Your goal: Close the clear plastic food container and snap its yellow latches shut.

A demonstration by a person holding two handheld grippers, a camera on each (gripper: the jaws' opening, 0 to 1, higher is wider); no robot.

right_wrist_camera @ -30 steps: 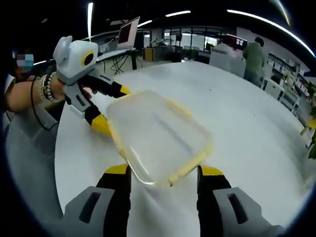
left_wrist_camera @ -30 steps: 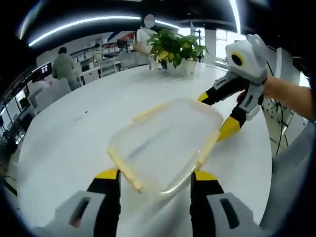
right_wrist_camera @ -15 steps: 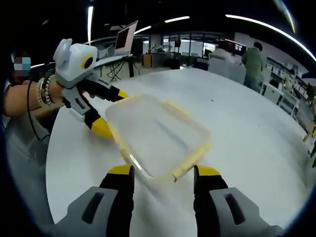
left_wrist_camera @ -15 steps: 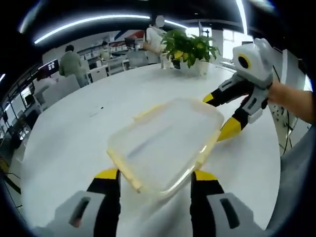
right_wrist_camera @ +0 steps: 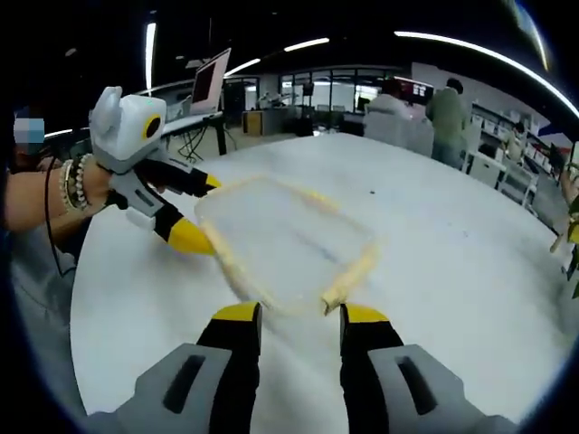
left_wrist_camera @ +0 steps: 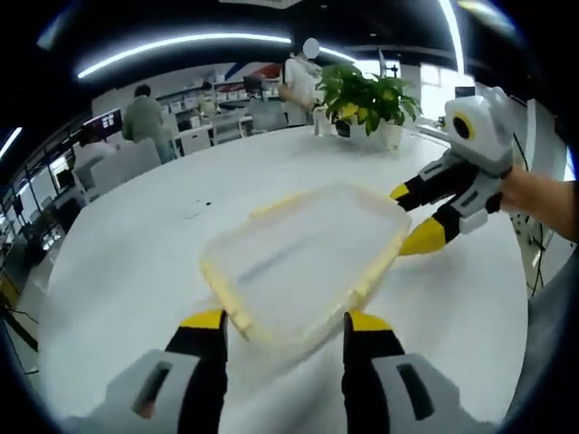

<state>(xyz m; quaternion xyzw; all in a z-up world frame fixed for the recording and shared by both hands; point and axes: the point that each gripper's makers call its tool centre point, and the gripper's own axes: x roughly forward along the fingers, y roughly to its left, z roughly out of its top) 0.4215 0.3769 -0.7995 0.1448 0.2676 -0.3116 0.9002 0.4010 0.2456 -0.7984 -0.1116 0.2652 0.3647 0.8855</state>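
The container (left_wrist_camera: 303, 264) lies on the white table (left_wrist_camera: 136, 244), its long axis toward 1 o'clock. The left gripper (left_wrist_camera: 282, 327) and the right gripper (right_wrist_camera: 296, 318) straddle opposite ends, jaws spread.

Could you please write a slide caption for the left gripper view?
Left gripper and right gripper flank a clear food container on a white table.
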